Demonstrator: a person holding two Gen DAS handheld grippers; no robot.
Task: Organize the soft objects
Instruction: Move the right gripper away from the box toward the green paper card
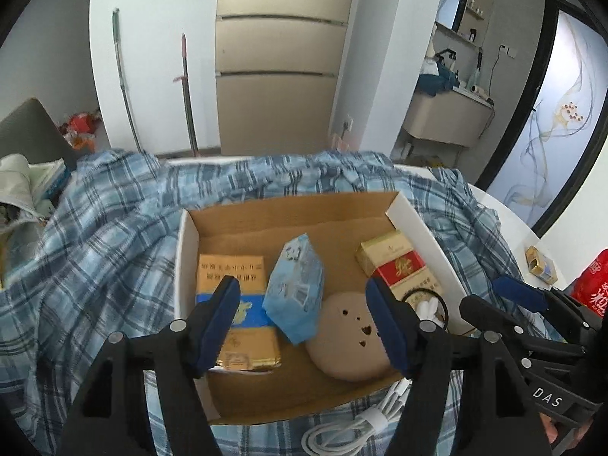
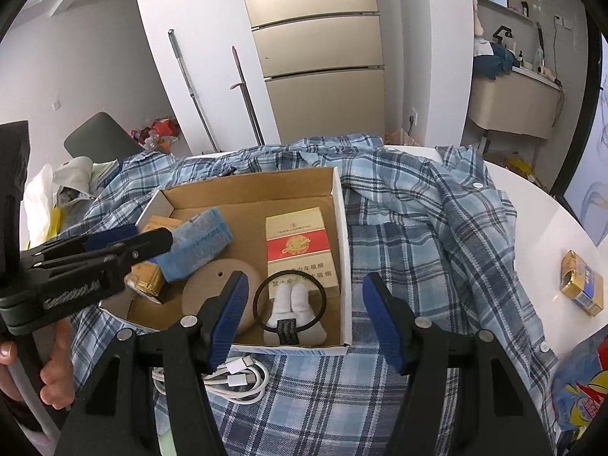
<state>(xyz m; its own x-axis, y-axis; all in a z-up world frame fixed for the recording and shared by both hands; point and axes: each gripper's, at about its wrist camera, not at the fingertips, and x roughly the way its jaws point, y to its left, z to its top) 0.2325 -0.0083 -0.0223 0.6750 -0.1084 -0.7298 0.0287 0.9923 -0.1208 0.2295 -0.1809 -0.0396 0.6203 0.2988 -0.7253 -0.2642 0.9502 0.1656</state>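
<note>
Nearest: left gripper (image 1: 304,317), jaws wide, empty, over the near part of the cardboard box (image 1: 288,209); right gripper (image 2: 304,317), jaws wide, empty, over the box's near right corner. White cable (image 2: 231,378) coiled on plaid shirt (image 2: 418,235), just outside the box. Inside: beige round pad (image 1: 349,342), white plush with black ring (image 2: 294,309), blue tissue pack (image 1: 294,288), gold-blue carton (image 1: 235,304), red-gold cigarette pack (image 2: 296,243). Beyond: refrigerator (image 1: 277,57).

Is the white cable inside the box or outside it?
Outside. The coiled white cable lies on the plaid shirt, just in front of the cardboard box's near wall.
</note>
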